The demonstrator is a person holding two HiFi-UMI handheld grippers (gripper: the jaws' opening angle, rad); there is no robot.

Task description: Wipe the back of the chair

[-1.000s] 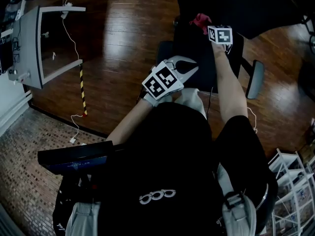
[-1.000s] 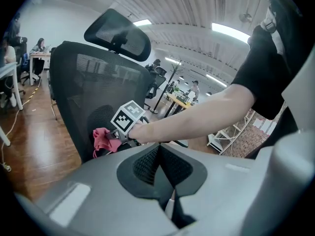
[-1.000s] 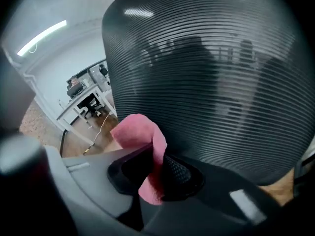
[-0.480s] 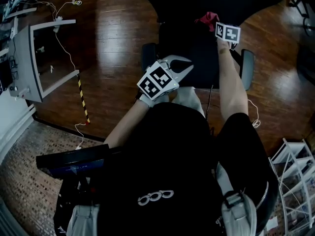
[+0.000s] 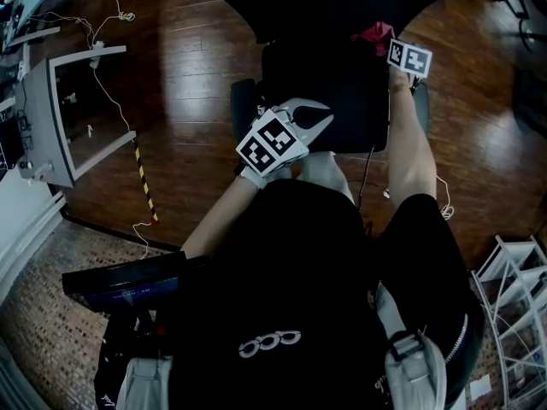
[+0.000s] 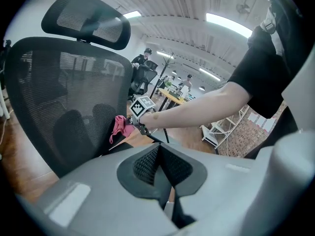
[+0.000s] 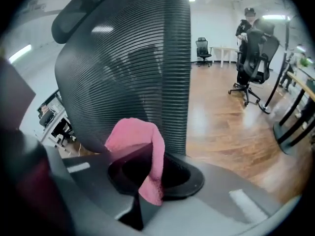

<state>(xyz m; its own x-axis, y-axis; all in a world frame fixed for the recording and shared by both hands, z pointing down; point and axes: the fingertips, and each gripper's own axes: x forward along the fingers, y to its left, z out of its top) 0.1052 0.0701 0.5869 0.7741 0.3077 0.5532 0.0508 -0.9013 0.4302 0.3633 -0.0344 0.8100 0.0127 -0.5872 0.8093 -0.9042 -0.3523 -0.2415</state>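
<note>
We are carrying the pink cloth (image 7: 140,146) closer to the right edge of the chair (image 5: 325,92) than a second ago. Our right gripper (image 5: 386,43) is pinching it at the mesh back, arm stretched straight. Our left gripper (image 6: 160,163) is hovering by the seat's near edge, jaws pressed together on nothing, elbow bent.

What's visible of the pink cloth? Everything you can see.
The pink cloth is a small, soft, fuzzy-looking rag, bunched up rather than spread. It is pinched in the right gripper, whose jaws are closed on it. A rounded hump bulges above them and a tail droops down over the front. It is held at the lower part of the chair's black mesh back, close against it, though actual contact can't be confirmed. Nothing else touches it.
</note>
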